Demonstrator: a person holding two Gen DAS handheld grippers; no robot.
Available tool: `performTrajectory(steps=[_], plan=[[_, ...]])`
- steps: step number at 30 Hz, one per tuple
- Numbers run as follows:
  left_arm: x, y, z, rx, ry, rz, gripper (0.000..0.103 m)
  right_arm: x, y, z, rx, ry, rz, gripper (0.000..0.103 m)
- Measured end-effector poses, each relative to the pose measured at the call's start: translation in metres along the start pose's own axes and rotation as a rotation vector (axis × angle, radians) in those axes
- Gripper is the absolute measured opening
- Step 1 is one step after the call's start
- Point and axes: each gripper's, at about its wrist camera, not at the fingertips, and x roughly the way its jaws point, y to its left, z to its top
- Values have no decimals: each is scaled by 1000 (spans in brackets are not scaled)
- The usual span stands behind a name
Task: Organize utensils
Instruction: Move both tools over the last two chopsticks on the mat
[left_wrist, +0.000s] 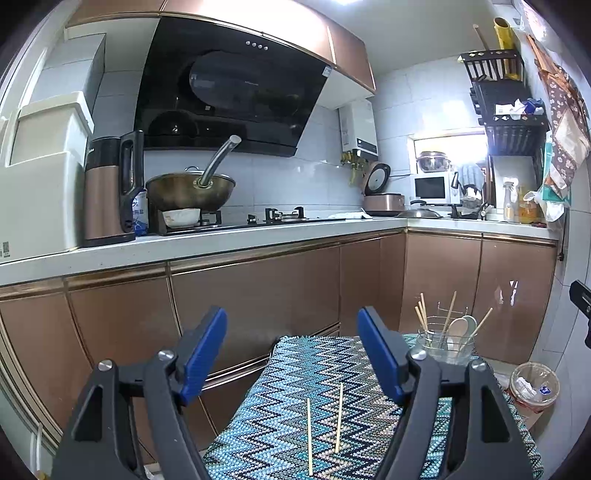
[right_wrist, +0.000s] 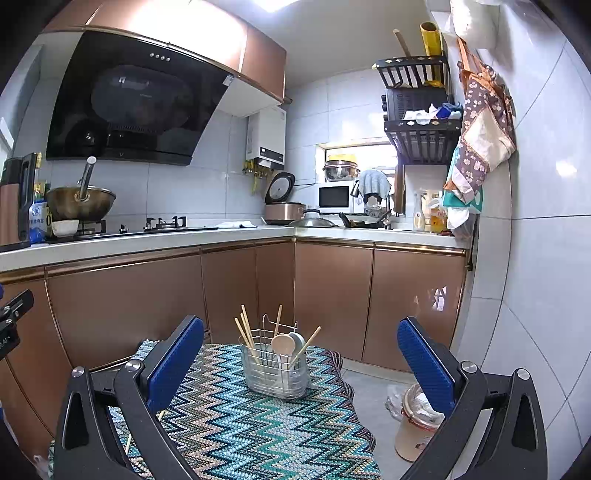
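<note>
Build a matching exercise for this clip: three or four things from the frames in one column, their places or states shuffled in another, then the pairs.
Things:
1. two loose chopsticks
2. wooden spoon
3. wok
4. left tool

Places or states:
A. on the stove
B. open, holding nothing
C. lying flat on the zigzag cloth
D. standing in the wire utensil holder

Pairs: 1-C, 2-D, 3-A, 4-B

A teal, navy and cream zigzag cloth (right_wrist: 236, 424) is covering the table. Blue pads (left_wrist: 201, 356) are lining the black left tongs (left_wrist: 291, 354). Pale wooden chopsticks (left_wrist: 309, 435) are lying there; copper-brown cabinets (left_wrist: 258, 291) are gleaming behind.
</note>
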Motion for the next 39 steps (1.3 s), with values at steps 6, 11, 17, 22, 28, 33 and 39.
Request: performTrajectory(steps=[6,11,17,22,28,33,39], plan=[[-4,3,-5,-2,-14,19,72,-5,4,-3,-21,-20,-29,103],[-10,2,-7,-4,-38,26,72,-6,5,-6,-24,-29,-64,103],[-3,2,-14,4,-1,10,72,-2,4,-10,-26,-15,-69,103],[4,1,-19,7,27,2,72,-1,7,-14,-32,-3,-67,103],[13,-3,-24,12,52,-11,72,7,10,-19,-41,22,-65,103],[31,-3,-31,1,103,-42,72,18,9,-26,-35,52,-62,103],[51,-7,-42,-7,163,-113,72,42,9,-37,-11,127,-16,103]])
